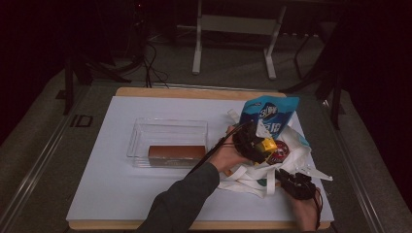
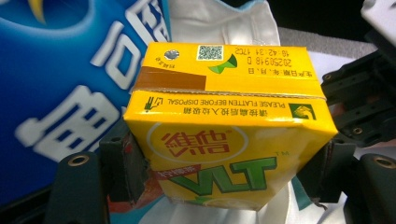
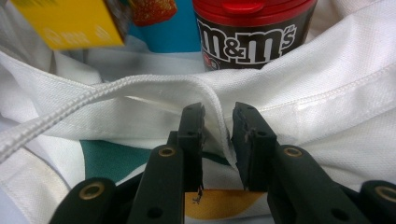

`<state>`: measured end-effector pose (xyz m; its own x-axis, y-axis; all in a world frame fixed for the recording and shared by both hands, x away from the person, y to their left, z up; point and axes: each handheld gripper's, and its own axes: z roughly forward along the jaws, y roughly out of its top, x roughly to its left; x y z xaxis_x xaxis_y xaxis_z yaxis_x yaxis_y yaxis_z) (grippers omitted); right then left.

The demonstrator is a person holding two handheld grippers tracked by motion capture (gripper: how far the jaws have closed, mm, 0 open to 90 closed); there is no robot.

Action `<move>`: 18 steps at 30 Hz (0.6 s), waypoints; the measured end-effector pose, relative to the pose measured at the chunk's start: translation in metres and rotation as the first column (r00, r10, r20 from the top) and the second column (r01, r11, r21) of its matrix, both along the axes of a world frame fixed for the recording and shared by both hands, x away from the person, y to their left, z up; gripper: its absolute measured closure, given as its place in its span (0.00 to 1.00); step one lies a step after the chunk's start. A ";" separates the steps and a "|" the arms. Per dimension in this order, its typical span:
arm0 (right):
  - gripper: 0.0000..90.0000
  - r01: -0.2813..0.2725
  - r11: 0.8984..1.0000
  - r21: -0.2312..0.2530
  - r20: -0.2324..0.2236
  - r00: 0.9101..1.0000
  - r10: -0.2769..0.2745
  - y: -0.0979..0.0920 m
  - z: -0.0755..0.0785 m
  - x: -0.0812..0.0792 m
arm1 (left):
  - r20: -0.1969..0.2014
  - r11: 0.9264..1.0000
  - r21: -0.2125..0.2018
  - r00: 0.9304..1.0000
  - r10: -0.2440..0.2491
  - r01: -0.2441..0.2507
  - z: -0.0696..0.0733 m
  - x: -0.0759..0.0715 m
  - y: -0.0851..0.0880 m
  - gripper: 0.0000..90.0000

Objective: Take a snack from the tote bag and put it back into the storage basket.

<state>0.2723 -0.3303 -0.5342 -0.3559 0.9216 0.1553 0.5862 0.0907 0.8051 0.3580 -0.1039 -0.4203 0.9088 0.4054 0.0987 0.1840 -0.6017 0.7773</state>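
I see a glossy printed-card drink carton (image 2: 229, 135), a woven white cloth bag (image 3: 327, 93), a shiny plastic pouch (image 2: 60, 84), and a clear plastic tray (image 1: 167, 133).

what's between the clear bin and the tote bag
In the high view, the person's left hand and its cable lie between the clear bin and the tote bag; the left gripper holds a yellow carton over the bag.

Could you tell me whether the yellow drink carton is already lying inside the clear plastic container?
No, the yellow drink carton is clamped in the left tongs over the white bag, apart from the clear container.
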 end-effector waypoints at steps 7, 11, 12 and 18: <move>0.82 0.001 1.000 0.000 0.000 1.000 -0.001 0.000 0.000 0.000 | -0.008 0.999 -0.034 1.000 0.009 -0.009 0.014 -0.006 0.013 0.32; 0.82 0.000 1.000 -0.001 0.001 1.000 0.000 0.000 0.000 0.000 | -0.003 0.999 -0.048 1.000 0.018 -0.018 0.024 -0.010 0.021 0.32; 0.82 0.000 1.000 -0.001 0.001 1.000 0.000 0.000 0.000 0.000 | -0.001 0.999 -0.046 1.000 0.019 -0.019 0.026 -0.011 0.023 0.32; 0.82 0.001 1.000 -0.004 0.001 1.000 -0.001 0.001 0.000 0.000 | -0.018 0.997 -0.073 0.999 0.034 -0.035 0.037 -0.013 0.038 0.32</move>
